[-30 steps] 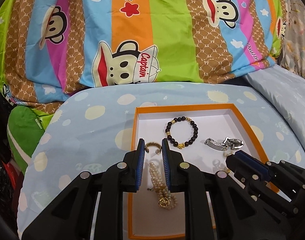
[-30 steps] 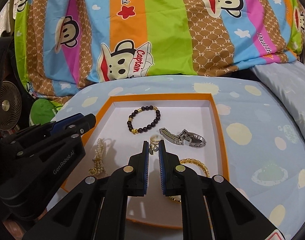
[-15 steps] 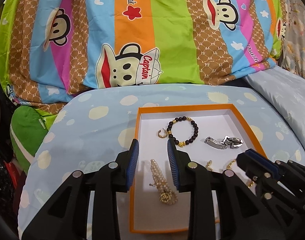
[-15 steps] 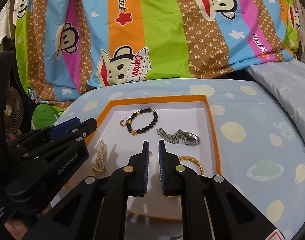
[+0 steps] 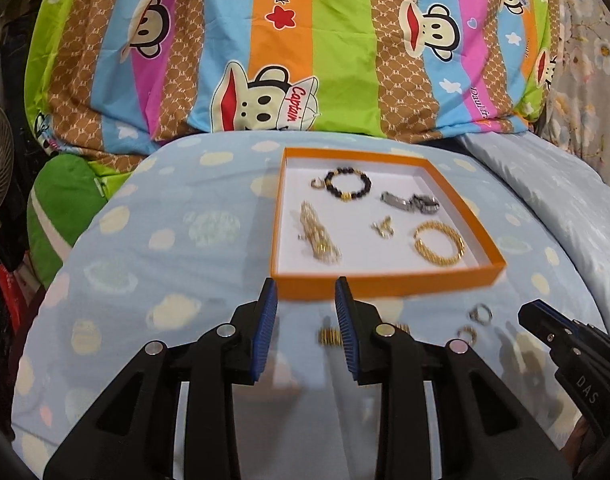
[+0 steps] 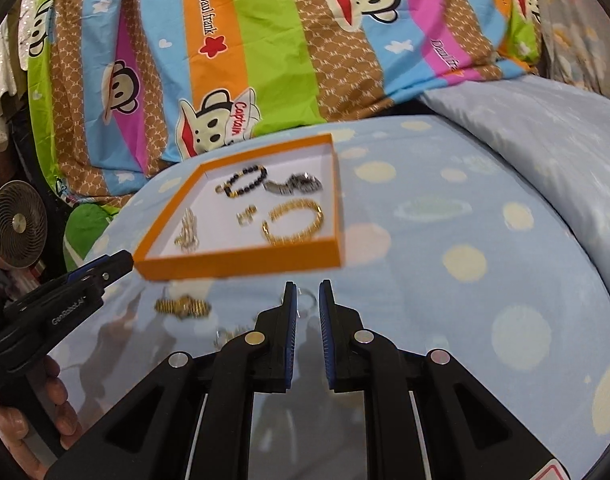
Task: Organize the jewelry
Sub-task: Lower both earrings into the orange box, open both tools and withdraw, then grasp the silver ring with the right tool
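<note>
An orange-rimmed tray (image 5: pixel 385 280) (image 6: pixel 241 264) lies on the blue spotted sheet. It holds a black bead bracelet (image 5: pixel 347 186), a silver watch (image 5: pixel 411 202), a gold bangle (image 5: pixel 439 242), a pearl strand (image 5: pixel 317 234), a small gold hoop (image 5: pixel 317 184) and a small gold piece (image 5: pixel 383 228). In front of the tray lie a gold band (image 5: pixel 330 336) (image 6: pixel 181 307) and two small rings (image 5: pixel 480 314) (image 5: pixel 467 334). My left gripper (image 5: pixel 307 304) is open and empty, just short of the tray's near rim. My right gripper (image 6: pixel 305 302) is slightly open and empty, above a thin ring (image 6: pixel 305 300).
A striped cartoon-monkey quilt (image 5: pixel 305 48) is heaped behind the tray. A pale blue pillow (image 6: pixel 545 140) lies at the right. A small fan (image 6: pixel 19 224) and a green cushion (image 5: pixel 61 208) sit at the left edge.
Both grippers have pulled back out of the tray to its near side. The left gripper opened and left the small gold hoop beside the black bracelet. The right one left a small gold piece mid-tray.
</note>
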The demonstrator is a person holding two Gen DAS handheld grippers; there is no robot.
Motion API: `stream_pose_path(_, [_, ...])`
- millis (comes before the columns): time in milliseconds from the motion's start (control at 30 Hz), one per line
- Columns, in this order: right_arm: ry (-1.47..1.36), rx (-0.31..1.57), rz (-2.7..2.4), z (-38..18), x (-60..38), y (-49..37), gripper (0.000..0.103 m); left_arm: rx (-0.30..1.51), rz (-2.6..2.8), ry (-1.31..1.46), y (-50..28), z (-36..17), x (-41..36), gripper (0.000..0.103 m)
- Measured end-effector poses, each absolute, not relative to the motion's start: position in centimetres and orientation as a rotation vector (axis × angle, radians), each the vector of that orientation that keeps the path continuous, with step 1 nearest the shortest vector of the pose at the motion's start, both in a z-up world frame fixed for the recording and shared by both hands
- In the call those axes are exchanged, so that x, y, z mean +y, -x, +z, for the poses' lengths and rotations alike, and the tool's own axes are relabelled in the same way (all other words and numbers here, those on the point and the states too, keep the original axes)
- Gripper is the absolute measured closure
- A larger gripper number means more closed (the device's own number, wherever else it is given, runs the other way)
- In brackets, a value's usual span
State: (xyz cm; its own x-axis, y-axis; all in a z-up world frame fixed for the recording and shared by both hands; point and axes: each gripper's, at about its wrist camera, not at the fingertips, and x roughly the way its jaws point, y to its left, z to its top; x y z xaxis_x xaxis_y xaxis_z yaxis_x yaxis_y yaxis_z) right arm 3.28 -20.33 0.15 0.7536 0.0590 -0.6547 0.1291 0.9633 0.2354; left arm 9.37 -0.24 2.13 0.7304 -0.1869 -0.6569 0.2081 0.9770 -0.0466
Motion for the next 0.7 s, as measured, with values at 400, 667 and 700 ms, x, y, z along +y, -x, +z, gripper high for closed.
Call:
stream_pose_path(400, [-0.273, 0.753, -0.049, -0.6, -19.4, -0.6, 0.082, 0.795, -0.215, 0.021, -5.9, 0.0, 1.7, 0.064])
stream_pose_path(667, [-0.274, 0.803, -0.049, -1.1, -18.9, -3.7, 0.082, 0.812, -0.215, 0.042, -6.1, -0.3, 1.9, 0.064])
stream_pose_path(700, [-0.270, 0.803, -0.053, -1.1, -18.8, -4.1, 0.082, 0.814, -0.216, 0.041, -6.2, -0.3, 1.9, 0.064])
